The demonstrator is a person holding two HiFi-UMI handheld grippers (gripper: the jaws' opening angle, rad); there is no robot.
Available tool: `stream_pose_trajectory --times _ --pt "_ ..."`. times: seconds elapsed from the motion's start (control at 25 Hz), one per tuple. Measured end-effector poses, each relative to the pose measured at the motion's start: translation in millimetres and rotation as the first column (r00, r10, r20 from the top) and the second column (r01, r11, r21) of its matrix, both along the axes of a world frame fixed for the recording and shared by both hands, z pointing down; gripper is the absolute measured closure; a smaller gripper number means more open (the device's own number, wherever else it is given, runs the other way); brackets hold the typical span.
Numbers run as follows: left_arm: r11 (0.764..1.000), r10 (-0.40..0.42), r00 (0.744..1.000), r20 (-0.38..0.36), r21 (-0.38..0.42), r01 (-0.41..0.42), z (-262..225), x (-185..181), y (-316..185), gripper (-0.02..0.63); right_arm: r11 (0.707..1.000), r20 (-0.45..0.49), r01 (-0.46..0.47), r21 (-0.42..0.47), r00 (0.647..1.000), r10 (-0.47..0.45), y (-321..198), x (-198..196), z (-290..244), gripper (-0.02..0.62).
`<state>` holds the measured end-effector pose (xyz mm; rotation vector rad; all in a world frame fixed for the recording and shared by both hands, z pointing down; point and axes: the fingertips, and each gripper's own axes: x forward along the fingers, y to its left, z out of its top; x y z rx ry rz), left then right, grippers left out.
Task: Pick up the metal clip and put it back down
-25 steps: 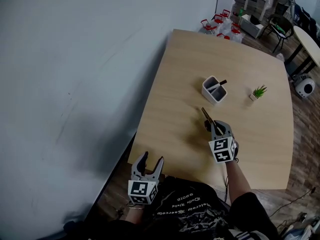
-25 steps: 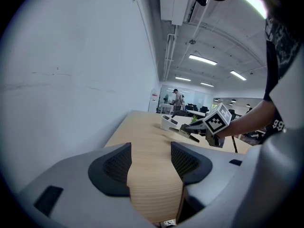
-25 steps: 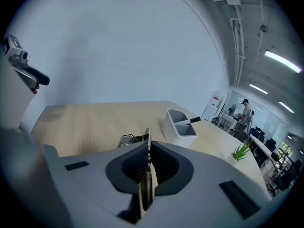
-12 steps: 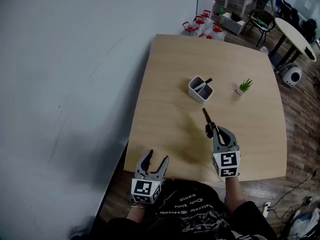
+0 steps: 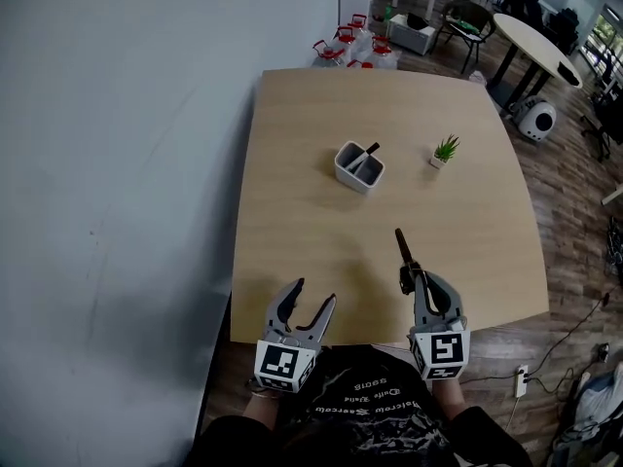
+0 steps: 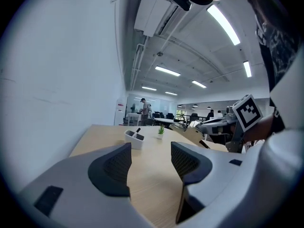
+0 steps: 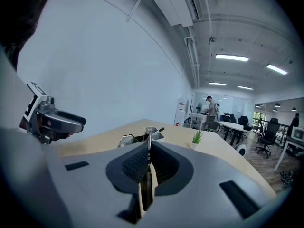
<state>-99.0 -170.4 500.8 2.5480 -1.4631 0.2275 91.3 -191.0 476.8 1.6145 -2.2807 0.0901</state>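
One table [image 5: 292, 212], two claws, left claw [image 5: 313, 298] spread and empty, right claw [image 5: 411, 280] pinching the one metal clip [image 5: 402, 248] poking out ahead, one white box [image 5: 358, 166] and one plant [image 5: 445, 151] beyond it, far-off person [image 7: 211, 106] only in gripper views.

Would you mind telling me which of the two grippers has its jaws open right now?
The left gripper: its jaws stand apart with nothing between them, while the right gripper is shut on the metal clip.
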Motion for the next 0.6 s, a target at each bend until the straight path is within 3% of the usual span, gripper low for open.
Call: stream_pose_trajectory --times 0.2,0.6 --pt "0.999 0.034 0.999 -0.003 -0.013 -0.034 6 10 -1 0.342 0.998 -0.003 -0.016 -0.054 1.000 0.016 23 0 23 0.581" --pt "1.000 0.005 1.000 -0.029 -0.026 -0.006 9 5 -4 0.342 0.998 -0.041 -0.039 -0.052 0.998 0.037 16 7 25 0.581"
